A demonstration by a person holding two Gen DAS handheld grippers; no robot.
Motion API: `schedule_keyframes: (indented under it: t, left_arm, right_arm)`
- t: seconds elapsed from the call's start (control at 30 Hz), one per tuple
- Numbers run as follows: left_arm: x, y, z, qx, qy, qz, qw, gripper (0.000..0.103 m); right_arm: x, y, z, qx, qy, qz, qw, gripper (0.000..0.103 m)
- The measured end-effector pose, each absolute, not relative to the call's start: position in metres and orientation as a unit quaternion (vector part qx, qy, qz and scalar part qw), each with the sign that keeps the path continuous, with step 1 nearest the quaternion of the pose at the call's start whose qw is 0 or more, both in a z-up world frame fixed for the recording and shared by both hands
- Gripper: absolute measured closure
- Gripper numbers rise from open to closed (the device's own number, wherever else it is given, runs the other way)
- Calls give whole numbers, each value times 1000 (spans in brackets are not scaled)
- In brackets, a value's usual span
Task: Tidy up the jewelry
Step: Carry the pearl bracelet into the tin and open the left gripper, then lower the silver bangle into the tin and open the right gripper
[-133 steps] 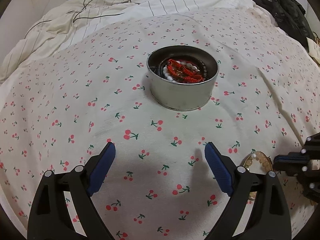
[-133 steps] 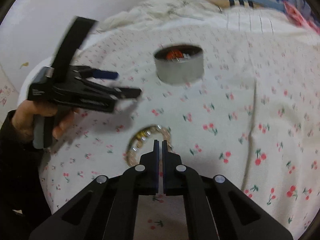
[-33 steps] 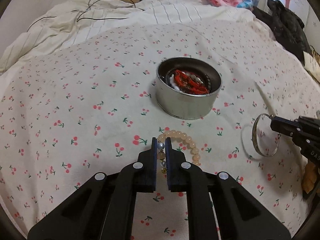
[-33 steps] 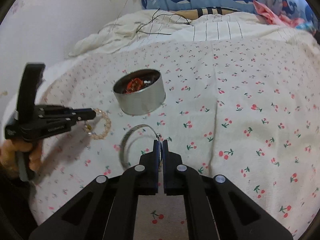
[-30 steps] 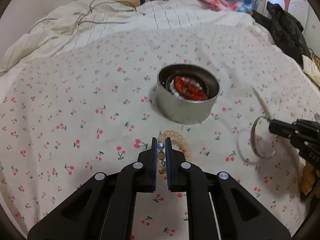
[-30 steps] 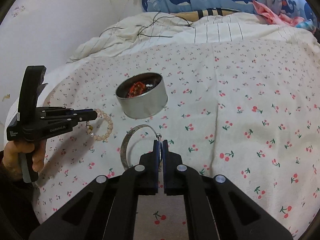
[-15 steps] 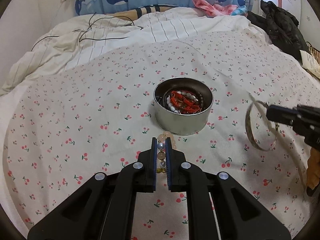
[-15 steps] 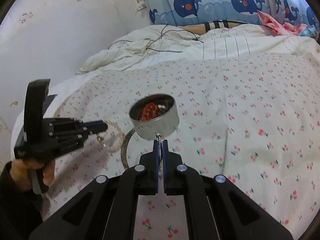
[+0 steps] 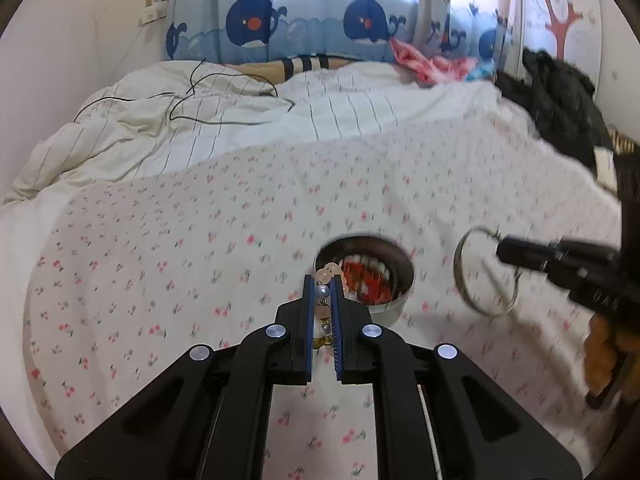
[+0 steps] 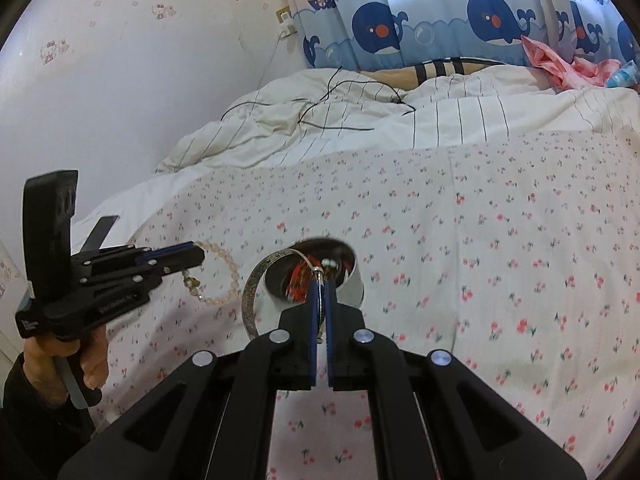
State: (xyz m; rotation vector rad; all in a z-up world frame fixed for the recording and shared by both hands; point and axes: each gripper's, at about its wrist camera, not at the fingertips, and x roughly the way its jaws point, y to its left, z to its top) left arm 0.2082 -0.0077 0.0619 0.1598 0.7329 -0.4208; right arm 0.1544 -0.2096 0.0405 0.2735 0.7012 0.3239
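A round metal tin (image 9: pixel 394 304) (image 10: pixel 354 286) stands on the cherry-print bedspread, holding red and white bead jewelry (image 9: pixel 362 278). My left gripper (image 9: pixel 322 286) is shut on a peach bead bracelet (image 9: pixel 330 270), held in the air just short of the tin; the bracelet hangs from it in the right wrist view (image 10: pixel 228 276). My right gripper (image 10: pixel 319 288) is shut on a silver bangle (image 10: pixel 256 288), held above the tin's near side; the bangle also shows at the right of the left wrist view (image 9: pixel 464 276).
The cherry-print bedspread (image 9: pixel 200 260) covers the bed. A rumpled striped duvet (image 9: pixel 240 120) with a black cable (image 9: pixel 208 96) lies behind. Dark clothing (image 9: pixel 560 108) is piled at the far right. A wall (image 10: pixel 120 80) runs along the left.
Both grippers have risen well above the bedspread and moved toward the tin, carrying the bead bracelet and the bangle. The tin now sits lower and closer to the fingertips in both views.
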Motion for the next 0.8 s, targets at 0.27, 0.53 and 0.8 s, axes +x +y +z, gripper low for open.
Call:
schedule_keyframes:
  t: [0.27,0.53,0.8]
  left_arm:
    - [259,-29,45,9,380,-239,893,96]
    - [283,-32,13,3,439,-222,871,57]
    - [265,27,37,-57,411,-188,890,26]
  right_arm:
    - [159,-222,42,144,339,143,919,99]
    - [178,-217,37,130,354,141,915,99]
    - [230,-177,23,77,389,141,907,99]
